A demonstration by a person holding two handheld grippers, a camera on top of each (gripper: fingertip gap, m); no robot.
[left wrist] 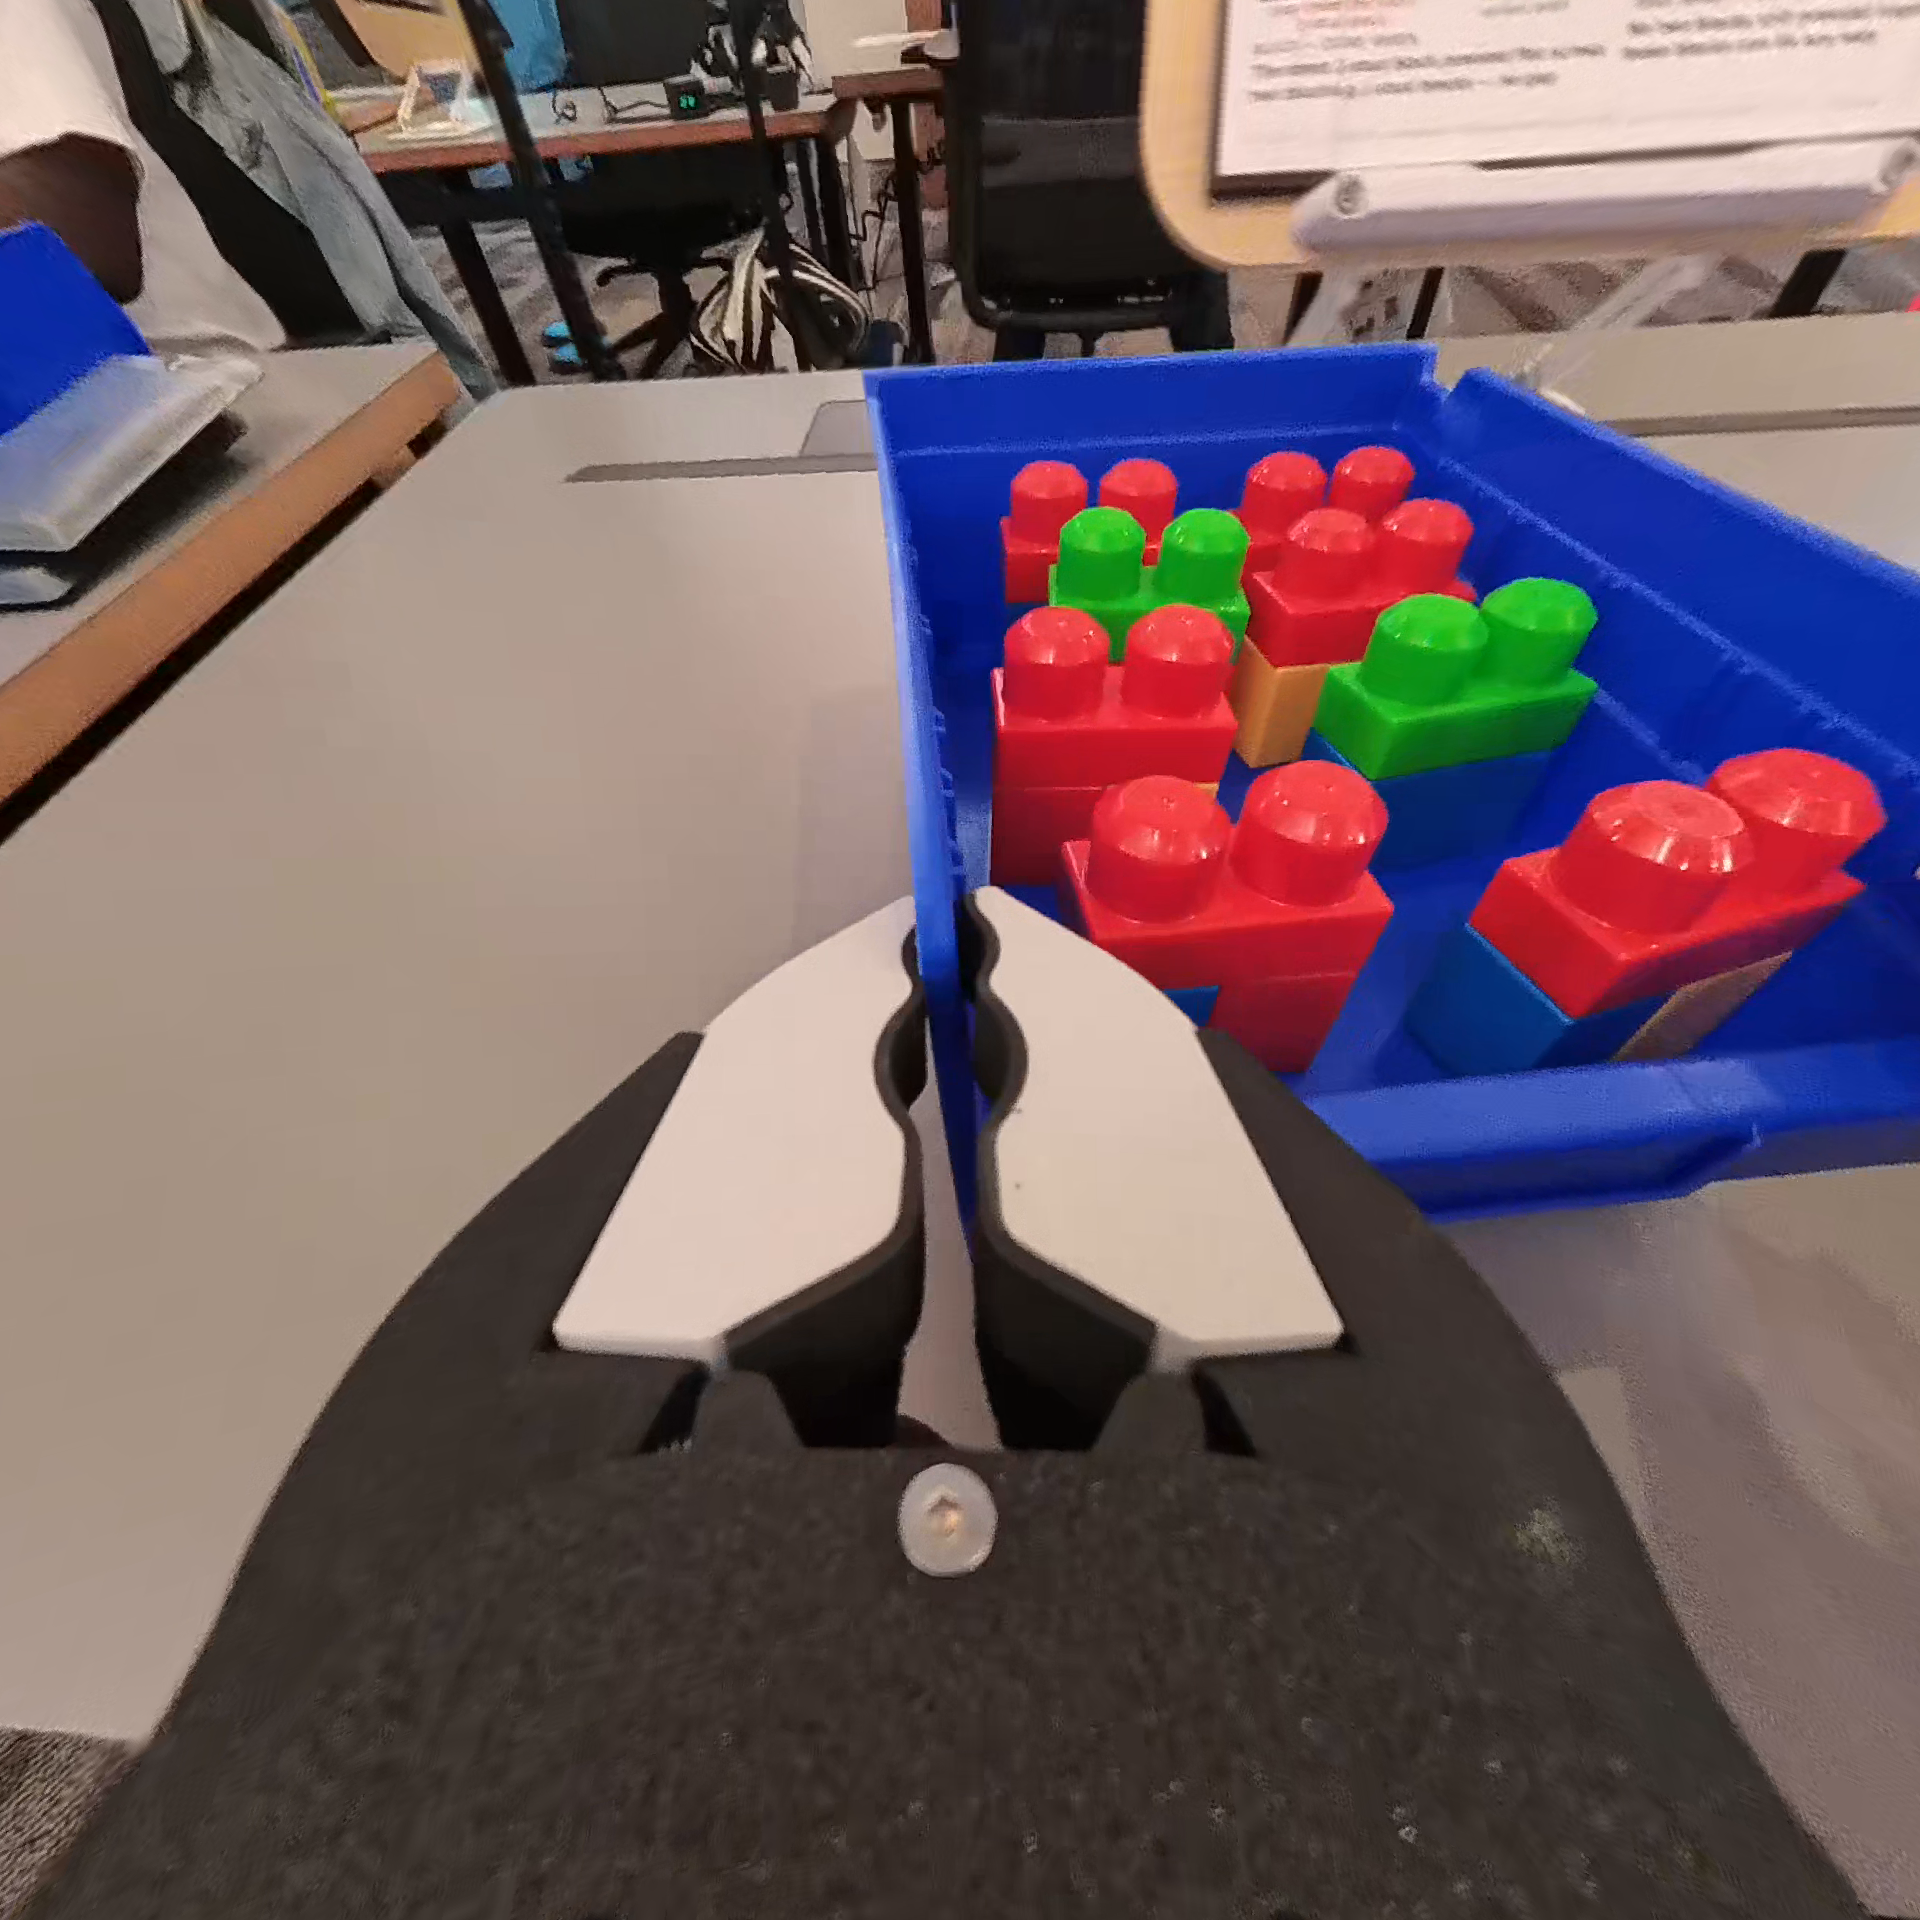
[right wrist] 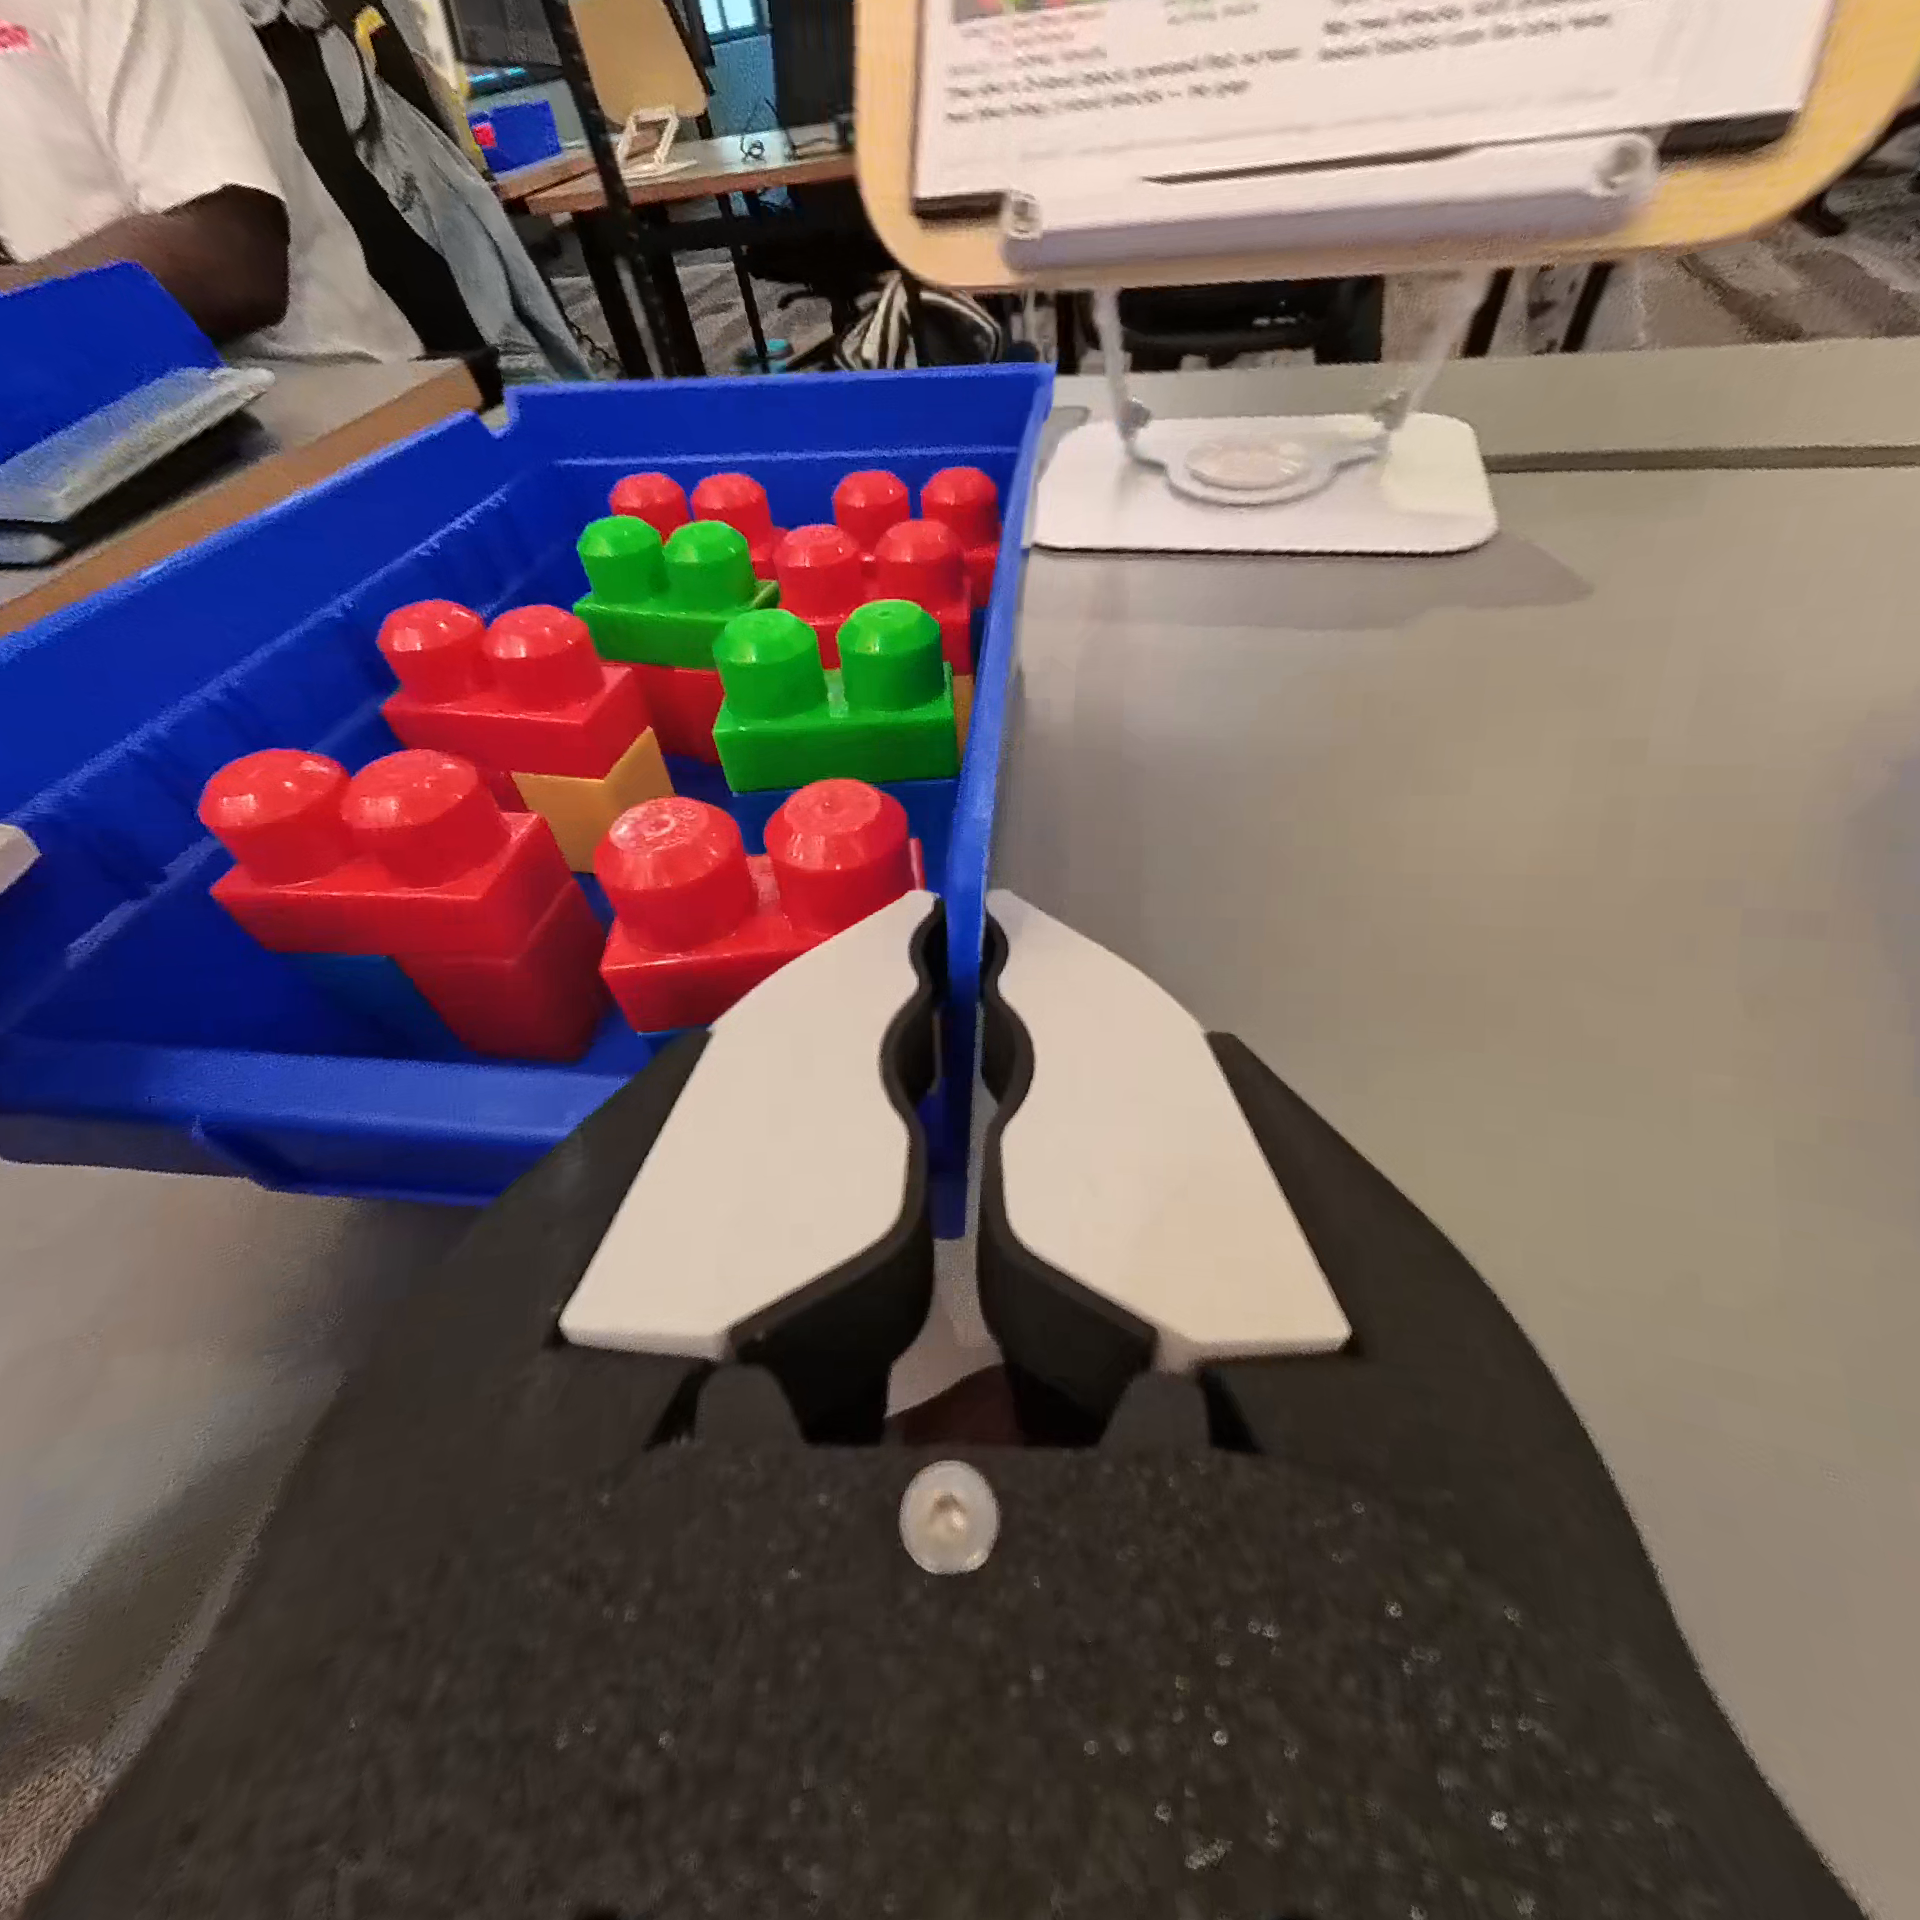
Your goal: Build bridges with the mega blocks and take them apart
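A blue plastic bin [left wrist: 1143, 405] holds several stacked mega blocks: red ones [left wrist: 1226, 904], green ones [left wrist: 1455, 696], blue and orange ones underneath. My left gripper [left wrist: 943, 935] is shut on the bin's left wall, one finger inside and one outside. In the right wrist view the same bin [right wrist: 769, 416] shows with red blocks [right wrist: 727, 914] and green blocks [right wrist: 831, 717]. My right gripper [right wrist: 964, 914] is shut on the bin's right wall. The bin looks held by both walls over the grey table [left wrist: 468, 831].
A document stand with a white base [right wrist: 1268, 488] and a paper sheet [right wrist: 1351, 94] stands behind the bin to the right. Another table with a blue bin [left wrist: 52, 322] is at the left. A person in a white shirt [right wrist: 125, 135] sits there. Chairs and desks stand beyond. The left gripper's tips are roughly 20 cm from the right gripper's.
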